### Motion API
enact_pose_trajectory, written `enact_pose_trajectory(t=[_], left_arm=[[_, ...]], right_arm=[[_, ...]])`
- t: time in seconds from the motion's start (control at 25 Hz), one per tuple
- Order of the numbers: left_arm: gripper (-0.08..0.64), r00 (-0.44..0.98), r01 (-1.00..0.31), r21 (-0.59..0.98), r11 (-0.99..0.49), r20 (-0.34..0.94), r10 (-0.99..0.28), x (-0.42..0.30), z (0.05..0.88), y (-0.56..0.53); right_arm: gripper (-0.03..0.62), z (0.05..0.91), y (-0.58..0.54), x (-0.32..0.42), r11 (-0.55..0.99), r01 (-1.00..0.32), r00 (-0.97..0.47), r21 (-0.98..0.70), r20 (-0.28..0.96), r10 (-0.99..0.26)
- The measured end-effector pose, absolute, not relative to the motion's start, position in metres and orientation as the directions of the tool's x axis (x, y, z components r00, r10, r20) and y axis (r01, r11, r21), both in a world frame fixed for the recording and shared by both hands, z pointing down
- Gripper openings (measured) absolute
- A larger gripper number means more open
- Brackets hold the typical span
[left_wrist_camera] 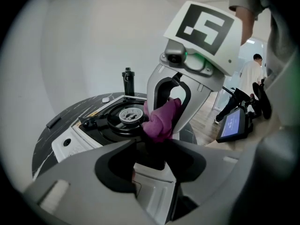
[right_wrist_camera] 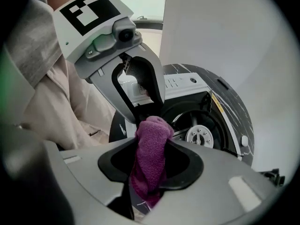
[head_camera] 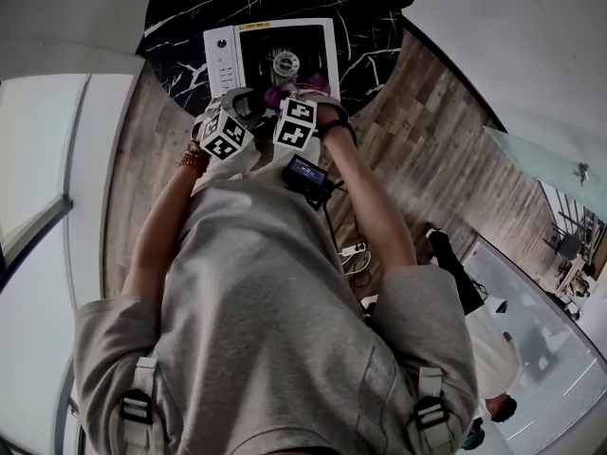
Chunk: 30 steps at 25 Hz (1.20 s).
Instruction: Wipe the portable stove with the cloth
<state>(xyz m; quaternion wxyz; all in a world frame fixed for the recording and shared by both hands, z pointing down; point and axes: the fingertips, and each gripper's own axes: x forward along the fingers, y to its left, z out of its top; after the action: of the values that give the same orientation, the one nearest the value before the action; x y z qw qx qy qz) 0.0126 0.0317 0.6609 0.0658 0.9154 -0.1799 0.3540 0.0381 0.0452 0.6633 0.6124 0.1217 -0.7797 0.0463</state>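
Right gripper view: right gripper (right_wrist_camera: pixel 150 164) is clamped on the cloth (right_wrist_camera: pixel 151 139), a purple wad bunched between partly closed jaws, with a tuft poking past the tips. Bunching it gives a thick pad out front, so fabric should meet the surface rather than the jaws. Head view puts that gripper pointing steeply down over the near edge of the portable stove (head_camera: pixel 223 64), which sits on the black marble table (head_camera: pixel 185 17). The cloth sits just on the person's side of the burner (head_camera: pixel 283 63). That angle looks chosen to press down and drag. I can't tell whether the cloth is touching the stove top yet. Left gripper (left_wrist_camera: pixel 151 146) has its jaws wide apart with nothing pinched. It sits just beside the right one, tilted less steeply, and the cloth hangs right ahead of its tips. My read is that it's parked close, either to steady the stove body or to re-tuck the cloth if it slips. The wipe looks barely started. Main risk is the wad snagging on the raised burner ring and pulling out of the grip.
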Motion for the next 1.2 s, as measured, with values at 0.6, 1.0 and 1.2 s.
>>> enact_pose_trajectory(t=[0.6,1.0,1.2], left_arm=[[0.244,0.763,-0.369,0.056,-0.928,0.589,-0.267,0.013,0.631,0.034],[0.236,0.908,-0.228,0.314,-0.921,0.411,-0.085,-0.002,0.560,0.050],[0.238,0.966,-0.203,0.533,-0.821,0.245,-0.080,-0.022,0.536,0.027]], right_arm=[[0.164,0.594,0.032,0.033,0.896,-0.439,-0.552,0.070,0.765,-0.331],[0.164,0.546,0.037,-0.017,0.895,-0.204,-0.654,0.398,0.625,-0.427],[0.166,0.553,0.037,-0.012,0.858,-0.107,-0.620,0.503,0.641,-0.453]])
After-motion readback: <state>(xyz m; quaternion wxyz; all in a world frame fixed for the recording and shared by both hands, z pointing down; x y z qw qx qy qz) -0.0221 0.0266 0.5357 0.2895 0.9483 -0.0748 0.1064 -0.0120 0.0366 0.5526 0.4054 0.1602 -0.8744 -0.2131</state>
